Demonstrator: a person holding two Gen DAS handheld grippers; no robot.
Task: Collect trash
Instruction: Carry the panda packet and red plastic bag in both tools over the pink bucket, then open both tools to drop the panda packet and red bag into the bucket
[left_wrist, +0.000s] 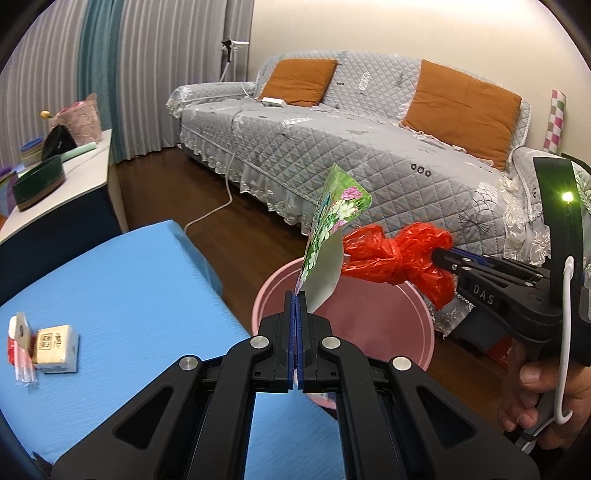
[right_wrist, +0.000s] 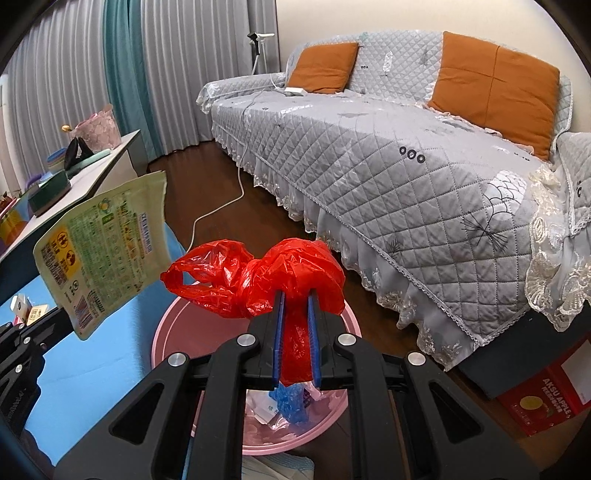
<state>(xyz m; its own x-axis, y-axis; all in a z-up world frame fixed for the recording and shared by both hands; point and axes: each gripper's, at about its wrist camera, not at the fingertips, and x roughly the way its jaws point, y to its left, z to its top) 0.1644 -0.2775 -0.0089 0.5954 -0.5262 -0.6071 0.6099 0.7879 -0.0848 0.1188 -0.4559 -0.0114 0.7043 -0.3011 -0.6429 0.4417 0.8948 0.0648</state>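
My left gripper (left_wrist: 296, 295) is shut on a green flowered pouch (left_wrist: 332, 225) and holds it upright over the pink bin (left_wrist: 266, 295). Its printed back shows in the right wrist view (right_wrist: 103, 247). My right gripper (right_wrist: 295, 295) is shut on a knotted red plastic bag (right_wrist: 255, 273), held above the pink bin (right_wrist: 166, 325); the bag also shows in the left wrist view (left_wrist: 399, 258), just right of the pouch. The bin holds blue and clear wrappers (right_wrist: 288, 402).
A blue-covered table (left_wrist: 122, 288) lies left of the bin, with a small tissue pack (left_wrist: 57, 347) and a packet of straws (left_wrist: 20, 343). A grey quilted sofa (left_wrist: 332, 140) stands behind. A white side table (left_wrist: 74, 166) with items is at far left. A red apple box (right_wrist: 546, 398) sits on the floor.
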